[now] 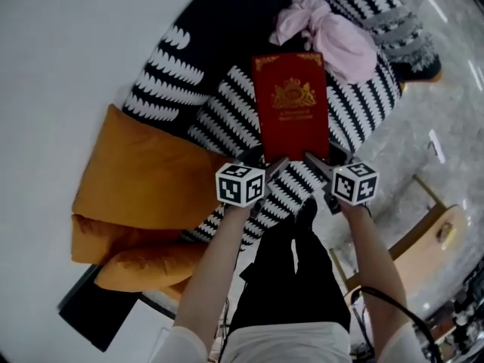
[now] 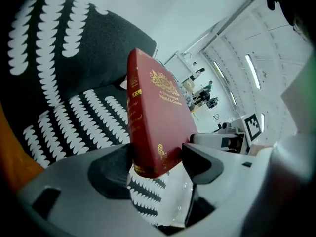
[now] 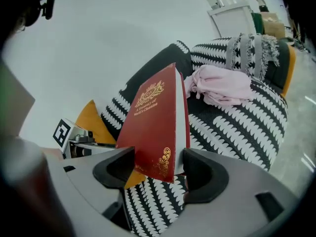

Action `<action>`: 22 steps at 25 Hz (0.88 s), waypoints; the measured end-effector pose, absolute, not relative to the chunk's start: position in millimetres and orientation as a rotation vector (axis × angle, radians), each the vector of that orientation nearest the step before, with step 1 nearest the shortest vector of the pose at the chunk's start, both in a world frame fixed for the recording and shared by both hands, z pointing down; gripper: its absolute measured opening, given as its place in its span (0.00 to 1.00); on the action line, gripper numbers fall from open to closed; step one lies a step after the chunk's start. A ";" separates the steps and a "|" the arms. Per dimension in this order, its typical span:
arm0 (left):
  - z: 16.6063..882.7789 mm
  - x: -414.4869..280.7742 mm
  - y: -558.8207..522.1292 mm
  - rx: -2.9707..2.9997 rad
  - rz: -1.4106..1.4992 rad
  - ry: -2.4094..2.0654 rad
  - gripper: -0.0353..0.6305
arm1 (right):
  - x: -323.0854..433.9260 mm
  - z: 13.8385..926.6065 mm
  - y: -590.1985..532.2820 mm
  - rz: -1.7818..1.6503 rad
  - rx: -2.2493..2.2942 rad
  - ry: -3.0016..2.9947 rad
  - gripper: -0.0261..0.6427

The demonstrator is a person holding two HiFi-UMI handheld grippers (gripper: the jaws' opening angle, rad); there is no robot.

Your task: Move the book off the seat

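The book (image 1: 290, 104), a red hardback with gold crest and lettering, is caught between both claws at its near end, over the black-and-white patterned seat (image 1: 227, 108). The left claw (image 1: 269, 165) is on the near left corner and the right claw (image 1: 321, 163) on the near right corner, marker cubes facing up, side by side with a small gap between them.

In the left gripper view, the left claw (image 2: 158, 166) is clamped on the book (image 2: 153, 112): both dark jaws press its lower end, spine to the left, cover to the right. That end hangs clear above the patterned seat (image 2: 84, 117).

The right gripper view shows the same thing. The right claw (image 3: 158, 171) grips the book (image 3: 157, 117) at its bottom corner, one jaw against the red cover, the other against the back cover beside the white page edge. The book rises tilted, with the seat (image 3: 237, 127) showing beneath the gripped corner. Whether its far end touches the cushion, I can't tell.

Beyond the book, a crumpled pink cloth (image 1: 327, 32) lies on the seat, near but apart from the book's far edge, and it shows clearly from the right claw too (image 3: 222, 85). An orange cushion (image 1: 144, 180) sits at the seat's left side. A wooden chair (image 1: 435, 229) stands on the pale floor to the right.
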State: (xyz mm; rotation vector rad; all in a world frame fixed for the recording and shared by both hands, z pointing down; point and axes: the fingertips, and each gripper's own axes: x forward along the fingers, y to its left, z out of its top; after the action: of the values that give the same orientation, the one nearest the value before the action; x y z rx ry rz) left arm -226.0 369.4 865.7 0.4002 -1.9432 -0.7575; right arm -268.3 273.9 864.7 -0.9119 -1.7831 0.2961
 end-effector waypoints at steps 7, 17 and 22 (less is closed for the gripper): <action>793.2 -222.5 351.1 0.456 -0.697 -1.980 0.53 | -261.0 791.8 254.2 0.298 -0.919 -1.849 0.52; 705.8 -220.9 333.4 0.534 -0.635 -2.007 0.53 | -254.2 703.1 234.0 0.303 -0.896 -1.921 0.52; 646.6 -222.6 306.2 0.571 -0.589 -2.033 0.53 | -251.5 645.7 204.7 0.336 -0.878 -1.987 0.52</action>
State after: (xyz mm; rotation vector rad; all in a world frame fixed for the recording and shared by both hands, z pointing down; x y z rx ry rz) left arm -222.6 306.2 646.6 0.5714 -2.0327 -0.5889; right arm -251.5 204.7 645.7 -0.8780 -1.9869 0.3364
